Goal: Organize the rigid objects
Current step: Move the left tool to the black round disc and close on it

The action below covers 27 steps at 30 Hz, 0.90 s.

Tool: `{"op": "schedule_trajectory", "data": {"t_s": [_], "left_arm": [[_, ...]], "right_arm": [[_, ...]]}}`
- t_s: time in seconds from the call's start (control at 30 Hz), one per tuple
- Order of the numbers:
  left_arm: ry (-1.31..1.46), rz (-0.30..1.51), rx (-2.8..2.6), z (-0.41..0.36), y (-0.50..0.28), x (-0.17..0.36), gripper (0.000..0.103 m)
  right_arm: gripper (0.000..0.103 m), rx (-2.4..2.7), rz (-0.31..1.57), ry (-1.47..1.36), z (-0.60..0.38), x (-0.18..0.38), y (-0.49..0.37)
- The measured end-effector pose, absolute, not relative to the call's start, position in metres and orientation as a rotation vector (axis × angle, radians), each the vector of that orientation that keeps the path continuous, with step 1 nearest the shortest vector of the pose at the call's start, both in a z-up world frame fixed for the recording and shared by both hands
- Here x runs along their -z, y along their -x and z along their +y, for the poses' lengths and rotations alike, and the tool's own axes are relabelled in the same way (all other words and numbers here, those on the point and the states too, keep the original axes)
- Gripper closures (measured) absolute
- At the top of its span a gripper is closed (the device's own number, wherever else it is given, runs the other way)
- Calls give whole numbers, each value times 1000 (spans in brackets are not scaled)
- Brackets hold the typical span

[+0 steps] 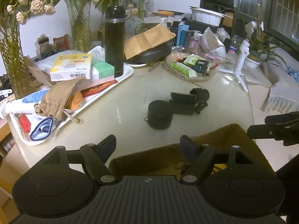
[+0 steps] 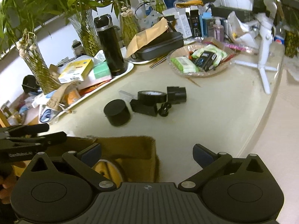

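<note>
The brown box (image 2: 130, 149) sits at six o'clock on the bench (image 2: 214, 112); its interior is largely masked by the right gripper (image 2: 146, 154) body. A yellow round item (image 2: 110, 171) inside shows only in part. Label print on the yellow carton (image 1: 72, 66) is too small to read. The tray (image 1: 123, 76) is cut off behind clutter at nine o'clock.

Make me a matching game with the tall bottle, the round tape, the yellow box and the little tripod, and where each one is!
Things:
1. tall black bottle
2. black tape roll
3. yellow box
4. white tripod

Places:
A. lying on a black block mid-table
B. standing at the table's right edge
C. upright on the white tray
D. stacked on other boxes in the tray

Pairs: 1-C, 2-A, 3-D, 4-B
</note>
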State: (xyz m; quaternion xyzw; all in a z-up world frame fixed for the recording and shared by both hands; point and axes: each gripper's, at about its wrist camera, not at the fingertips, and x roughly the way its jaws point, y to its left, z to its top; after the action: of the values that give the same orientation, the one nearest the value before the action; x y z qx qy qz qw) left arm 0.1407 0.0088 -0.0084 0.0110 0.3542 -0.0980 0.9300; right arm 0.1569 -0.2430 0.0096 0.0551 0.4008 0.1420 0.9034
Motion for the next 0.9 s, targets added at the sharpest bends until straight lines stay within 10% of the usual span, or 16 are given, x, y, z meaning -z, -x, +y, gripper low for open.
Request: {"op": "schedule_trajectory", "data": {"t_s": [0.9], "left_arm": [[-36, 776, 177, 20, -197, 15, 28]], "right_arm": [[0, -266, 828, -45, -244, 1, -216]]}}
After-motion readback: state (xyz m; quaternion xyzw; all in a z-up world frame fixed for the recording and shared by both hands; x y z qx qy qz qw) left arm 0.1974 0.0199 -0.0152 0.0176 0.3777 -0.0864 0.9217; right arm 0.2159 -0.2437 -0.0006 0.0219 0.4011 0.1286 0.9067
